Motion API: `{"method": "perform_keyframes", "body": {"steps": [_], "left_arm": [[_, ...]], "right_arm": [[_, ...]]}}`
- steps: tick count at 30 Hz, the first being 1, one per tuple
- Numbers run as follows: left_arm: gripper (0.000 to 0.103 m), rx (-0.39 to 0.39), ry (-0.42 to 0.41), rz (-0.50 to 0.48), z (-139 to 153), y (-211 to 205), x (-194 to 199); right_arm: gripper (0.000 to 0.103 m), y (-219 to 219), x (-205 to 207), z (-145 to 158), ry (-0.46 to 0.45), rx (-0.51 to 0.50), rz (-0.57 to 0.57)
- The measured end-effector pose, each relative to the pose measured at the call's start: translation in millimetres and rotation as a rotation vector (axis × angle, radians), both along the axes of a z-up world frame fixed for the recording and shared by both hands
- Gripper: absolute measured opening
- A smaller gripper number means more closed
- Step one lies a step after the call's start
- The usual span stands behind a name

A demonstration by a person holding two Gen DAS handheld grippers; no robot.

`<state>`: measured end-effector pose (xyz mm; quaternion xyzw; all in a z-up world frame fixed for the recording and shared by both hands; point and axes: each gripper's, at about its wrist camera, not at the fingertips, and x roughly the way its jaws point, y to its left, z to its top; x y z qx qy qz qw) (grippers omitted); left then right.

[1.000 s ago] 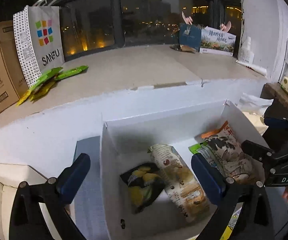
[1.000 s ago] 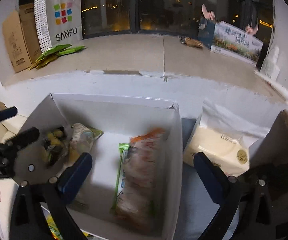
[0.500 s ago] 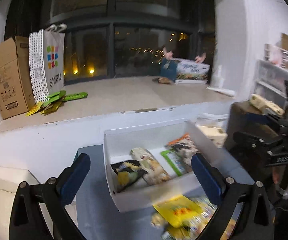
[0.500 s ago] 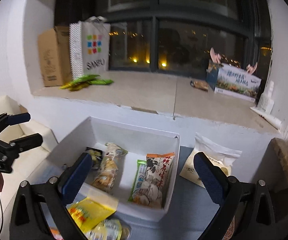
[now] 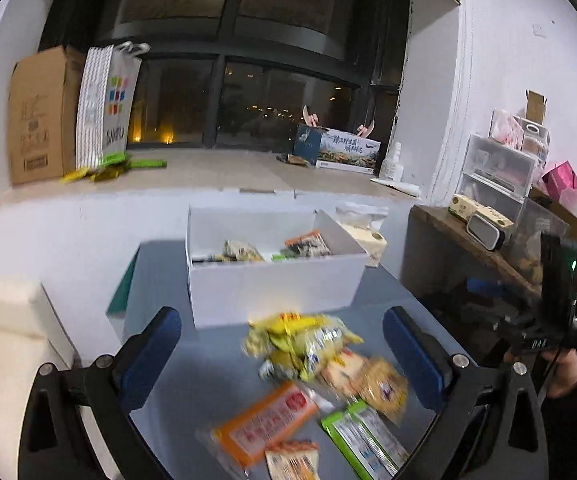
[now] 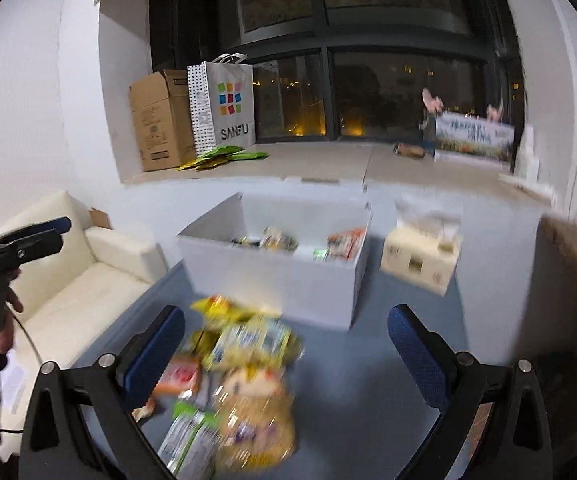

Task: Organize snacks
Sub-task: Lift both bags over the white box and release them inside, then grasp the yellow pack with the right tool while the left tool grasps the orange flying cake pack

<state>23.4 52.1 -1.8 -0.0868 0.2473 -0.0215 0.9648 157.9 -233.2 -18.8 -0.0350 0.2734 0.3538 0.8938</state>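
Hanging spread and empty, the left gripper and right gripper both face the snack pile lying just ahead, between them and the white box at the desk's far edge.

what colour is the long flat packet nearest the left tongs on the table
Orange with a red logo and white print; the orange packet shows best in the left wrist view.

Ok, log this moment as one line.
left tongs: open, empty | right tongs: open, empty | white box: partly filled | loose snacks: on table
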Motion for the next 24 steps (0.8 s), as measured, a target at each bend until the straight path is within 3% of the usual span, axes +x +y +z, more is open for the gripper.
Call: {"method": "perform_keyframes", "body": {"steps": [3,7,11,19,24], "left_arm": [[0.103,-0.012,0.021,0.011,-11,1,-9],[0.103,-0.021,0.025,0.029,-16,1,-15],[0.103,-0.015,0.012,0.014,-16,-4,-19],[0.103,0.096,0.063,-0.045,-28,-20,-21],[0.103,0.121,0.105,-0.090,-41,-27,-21]], "right_arm": [[0.103,-14,-17,-22,0.041,0.010,0.013],[0.103,-13,-33,-44,0.016,-0.060,0.022],[0.103,6,-38,-45,-0.038,-0.112,0.062],[0.103,83,-23,-44,-0.218,-0.318,0.172],[0.103,129,-2,-56,-0.246,-0.435,0.246]]}}
